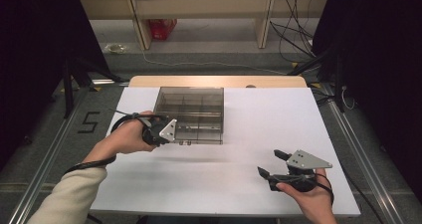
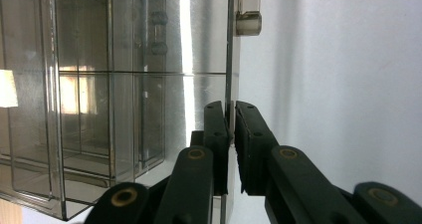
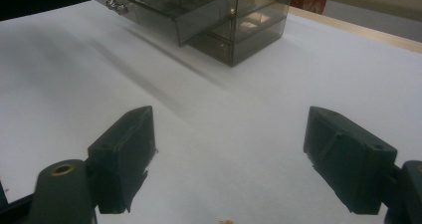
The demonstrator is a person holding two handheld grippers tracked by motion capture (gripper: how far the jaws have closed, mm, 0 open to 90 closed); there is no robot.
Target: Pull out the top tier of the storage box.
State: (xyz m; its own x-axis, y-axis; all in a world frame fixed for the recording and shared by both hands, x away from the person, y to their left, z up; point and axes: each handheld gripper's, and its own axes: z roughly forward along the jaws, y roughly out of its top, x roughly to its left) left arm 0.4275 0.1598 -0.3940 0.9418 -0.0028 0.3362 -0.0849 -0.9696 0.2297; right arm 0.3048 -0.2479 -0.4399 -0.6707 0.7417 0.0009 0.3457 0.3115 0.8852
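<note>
A smoky clear plastic drawer box (image 1: 191, 102) stands on the white table top (image 1: 259, 119), left of the middle. One upper drawer (image 3: 169, 7) is pulled partway out toward the person. My left gripper (image 1: 169, 133) sits at the left end of that drawer's front. Its jaws are shut on the thin front panel (image 2: 230, 74), below a small metal knob (image 2: 248, 24). My right gripper (image 1: 272, 164) rests low near the table's front right, well apart from the box. Its fingers (image 3: 124, 154) stand wide open over bare table, with nothing between them.
The wooden table edge (image 1: 214, 80) runs behind the box. Beyond it are a shelf frame, a red object (image 1: 161, 27) and loose cables (image 1: 293, 30) on the floor. A tiny pale crumb (image 3: 227, 220) lies on the table by the right gripper.
</note>
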